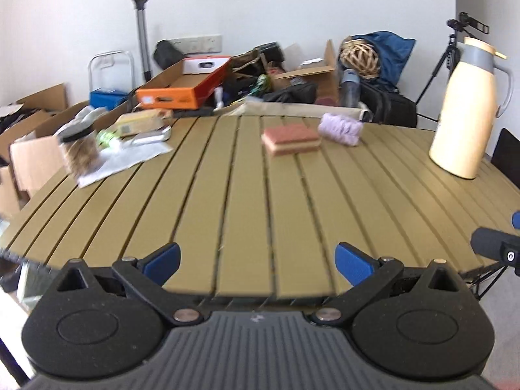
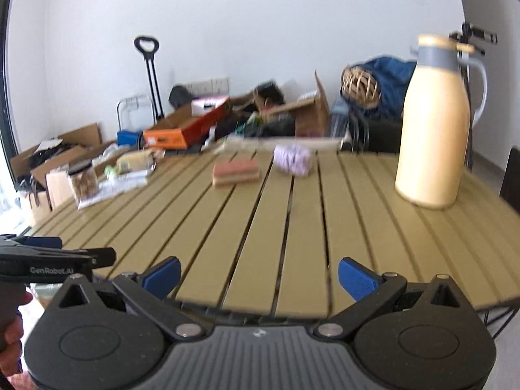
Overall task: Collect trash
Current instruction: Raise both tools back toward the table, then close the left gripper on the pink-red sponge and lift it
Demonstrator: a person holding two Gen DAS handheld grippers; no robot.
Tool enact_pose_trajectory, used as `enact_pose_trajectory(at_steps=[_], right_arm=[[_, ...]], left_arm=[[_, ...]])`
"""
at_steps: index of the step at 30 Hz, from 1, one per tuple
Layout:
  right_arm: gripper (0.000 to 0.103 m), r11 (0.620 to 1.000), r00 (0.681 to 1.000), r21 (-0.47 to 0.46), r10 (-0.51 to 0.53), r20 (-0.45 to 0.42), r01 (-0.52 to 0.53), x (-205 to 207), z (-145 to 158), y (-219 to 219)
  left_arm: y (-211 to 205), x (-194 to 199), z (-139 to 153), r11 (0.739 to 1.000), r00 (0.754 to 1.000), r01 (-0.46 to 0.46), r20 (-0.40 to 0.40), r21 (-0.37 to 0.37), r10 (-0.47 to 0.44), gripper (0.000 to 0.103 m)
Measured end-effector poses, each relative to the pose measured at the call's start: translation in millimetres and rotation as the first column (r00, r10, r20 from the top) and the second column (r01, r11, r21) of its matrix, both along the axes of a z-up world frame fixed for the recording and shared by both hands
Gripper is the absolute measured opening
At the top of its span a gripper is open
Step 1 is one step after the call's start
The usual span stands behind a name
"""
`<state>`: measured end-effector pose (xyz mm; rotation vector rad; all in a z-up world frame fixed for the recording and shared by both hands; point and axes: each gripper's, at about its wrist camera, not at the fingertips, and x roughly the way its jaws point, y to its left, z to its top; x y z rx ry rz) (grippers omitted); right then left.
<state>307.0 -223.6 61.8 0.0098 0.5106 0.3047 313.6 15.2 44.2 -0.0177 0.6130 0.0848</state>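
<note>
In the left wrist view, the left gripper (image 1: 256,261) hangs at the near edge of a slatted olive table (image 1: 247,201), its blue-padded fingers (image 1: 164,260) spread wide with nothing between them. Across the table lies a pink-and-tan sponge (image 1: 290,139), and just beside it to the right a crumpled lilac wad (image 1: 340,128). A cream thermos jug (image 1: 466,110) stands upright near the right edge. At the far left a glass jar (image 1: 79,149) with a black lid sits on white paper (image 1: 126,159), with a green wrapper (image 1: 107,139) and a flat yellowish packet (image 1: 143,122) close by. In the right wrist view, the right gripper (image 2: 259,276) is likewise at the near edge, its fingers apart and empty. The sponge (image 2: 236,169) and the lilac wad (image 2: 292,159) lie ahead on the far half, the jug (image 2: 435,123) nearer on the right, and the jar (image 2: 85,180) on its paper at far left. The left gripper's body (image 2: 55,261) juts in from the left edge, a hand (image 2: 11,331) below it
</note>
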Motion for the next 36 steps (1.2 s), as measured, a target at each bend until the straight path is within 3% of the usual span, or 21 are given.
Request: enact_pose_trajectory(at_steps=[10,20,25,36], right_arm=[[0.103,0.999,0.993,0.022,-0.035,0.112,0.033,48,52,-18],[0.103,0.998,0.988,0.046,-0.042,0.149,0.036,117,85,-21],[0.103,0.996,0.99,0.081,-0.054,0.127,0.044,158,80,-20],[0.103,0.997,0.994,0.041,-0.072,0.079,0.069,247,40,-9]], left_arm=[[-33,60,23,0.999,1.0,0.013,-0.011,0.041,-0.012,0.103],[-40,132,30,0.999,0.998,-0.035,-0.051,-0.025,0.033,0.103],[-42,177,21,0.995,0.995,-0.076,-0.071,-0.059,0.072,0.103],[-29,271,-2,0.973,0.979,-0.178,-0.128,-0.148,0.16,0.103]])
